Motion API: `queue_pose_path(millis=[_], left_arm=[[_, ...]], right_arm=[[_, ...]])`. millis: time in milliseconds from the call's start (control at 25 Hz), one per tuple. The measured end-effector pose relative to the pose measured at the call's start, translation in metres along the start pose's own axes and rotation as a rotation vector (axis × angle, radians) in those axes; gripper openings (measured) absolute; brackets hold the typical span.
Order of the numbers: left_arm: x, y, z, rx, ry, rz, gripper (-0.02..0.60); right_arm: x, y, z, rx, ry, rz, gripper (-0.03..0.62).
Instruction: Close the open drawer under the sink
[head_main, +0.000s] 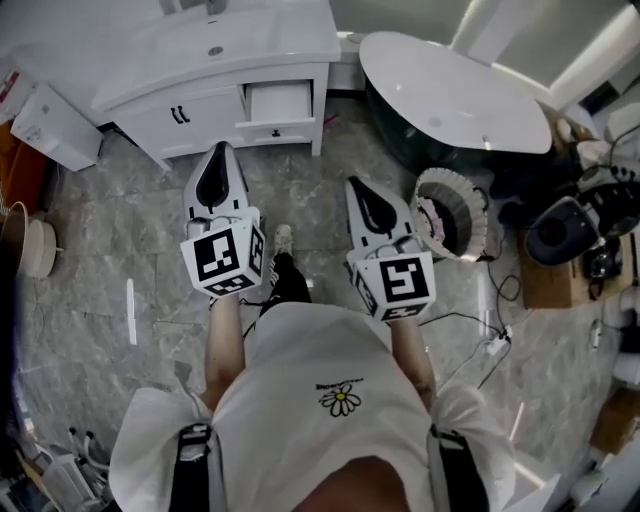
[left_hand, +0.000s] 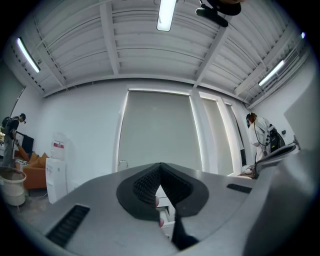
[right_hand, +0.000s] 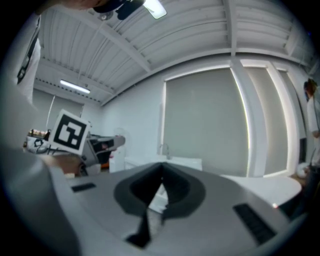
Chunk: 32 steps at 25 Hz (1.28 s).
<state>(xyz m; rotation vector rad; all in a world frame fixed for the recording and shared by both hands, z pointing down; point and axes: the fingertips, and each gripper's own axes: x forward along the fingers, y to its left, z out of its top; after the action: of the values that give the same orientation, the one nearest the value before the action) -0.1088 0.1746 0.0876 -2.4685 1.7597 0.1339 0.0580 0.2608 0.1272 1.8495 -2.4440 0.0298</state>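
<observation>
A white vanity (head_main: 200, 110) with a sink (head_main: 215, 45) stands at the top of the head view. Its upper right drawer (head_main: 279, 100) is pulled out, and the drawer below it is closed. My left gripper (head_main: 222, 148) (left_hand: 160, 165) is held over the floor just short of the vanity, shut with nothing in it. My right gripper (head_main: 354, 182) (right_hand: 162, 177) hangs a little further back and to the right, its tips also together and empty. Both point toward the vanity without touching it.
A white oval tub (head_main: 450, 90) stands right of the vanity. A round ribbed basket (head_main: 450, 212), cables (head_main: 480, 330) and dark equipment (head_main: 560, 230) lie at the right. A white box (head_main: 55, 128) and a pail (head_main: 35, 248) are at the left. A person in white (left_hand: 260, 135) stands far off.
</observation>
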Motion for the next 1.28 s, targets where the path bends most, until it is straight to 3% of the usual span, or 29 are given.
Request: queue_pose_path(millis=[320,800,1000,1280], left_arm=[[0.097,0.04,-0.023,-0.015,0.038,-0.014,0.02],[0.26,0.106,-0.042,-0.047,0.024,-0.119,0.02],[0.295,0.127,-0.051,-0.073,0.04,-0.113,0.02],[0.314,0.123,-0.061,-0.072,0.044,-0.093,0.02]], right_arm=[[0.108,-0.018,0.005,-0.007,0.055,0.001,0.029],[0.301,-0.033,0.025,-0.049,0.11,-0.007,0.029],[0.339,-0.037,0.026,-0.078,0.138,-0.03,0.029],[0.363,-0.064,0.017,-0.061,0.138,-0.041,0.029]])
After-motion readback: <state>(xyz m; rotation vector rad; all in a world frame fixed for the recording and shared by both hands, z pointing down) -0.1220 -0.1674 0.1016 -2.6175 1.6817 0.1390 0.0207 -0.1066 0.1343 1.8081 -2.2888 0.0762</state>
